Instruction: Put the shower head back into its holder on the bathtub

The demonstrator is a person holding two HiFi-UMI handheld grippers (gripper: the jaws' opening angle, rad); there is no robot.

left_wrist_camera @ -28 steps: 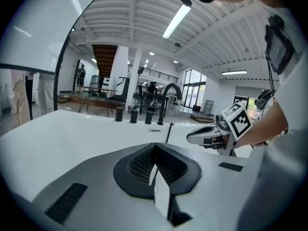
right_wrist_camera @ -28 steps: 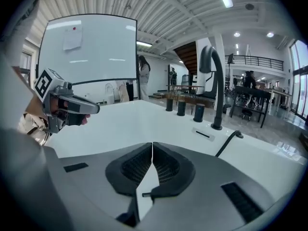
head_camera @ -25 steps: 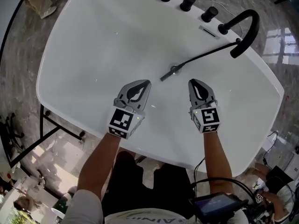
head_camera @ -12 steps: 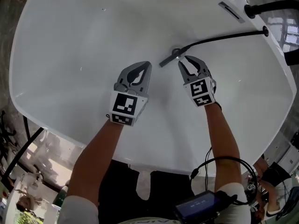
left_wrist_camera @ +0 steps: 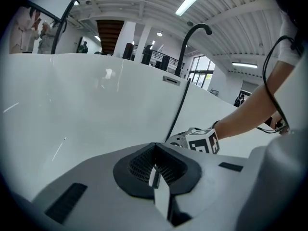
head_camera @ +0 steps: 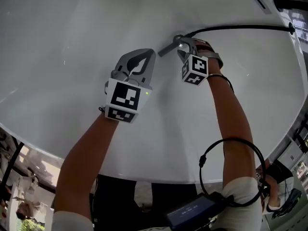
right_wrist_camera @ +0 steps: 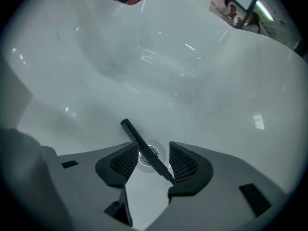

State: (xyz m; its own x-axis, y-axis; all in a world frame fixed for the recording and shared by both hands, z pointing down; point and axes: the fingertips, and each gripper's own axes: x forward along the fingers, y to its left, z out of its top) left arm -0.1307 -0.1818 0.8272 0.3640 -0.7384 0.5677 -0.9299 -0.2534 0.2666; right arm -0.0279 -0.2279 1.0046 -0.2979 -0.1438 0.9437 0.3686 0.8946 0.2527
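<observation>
Compared with a second ago, both grippers stand lower in the bathtub (head_camera: pixel 72 32), and the head view now takes in little beyond the tub's white floor; the right gripper (head_camera: pixel 185 44), then well short of the shower head (head_camera: pixel 166 49) with its jaws together, now points steeply down directly over it; its jaws are opening, and in the right gripper view they stand wide with the slim dark shower head (right_wrist_camera: pixel 139 138) lying diagonally between them; the pads do not press on it, so nothing is gripped yet. The shower head rests on the tub floor across the round drain (right_wrist_camera: pixel 150 157), with its black hose (head_camera: pixel 240 29) running from it toward the tub's rim at the upper right; the holder cannot be identified in the present views. The left gripper (head_camera: pixel 144 56) hangs just beside the right one, clear of the shower head; the left gripper view shows its jaws closed together on nothing, facing the tub wall and the curved spout (left_wrist_camera: pixel 192 32). Judgement: the reach is complete and the pick-up is in hand; the next move calls for closing on the wand, which lies slantwise in the gap and may pivot or slip if caught off-centre; the lift and the return to the holder remain undone.
</observation>
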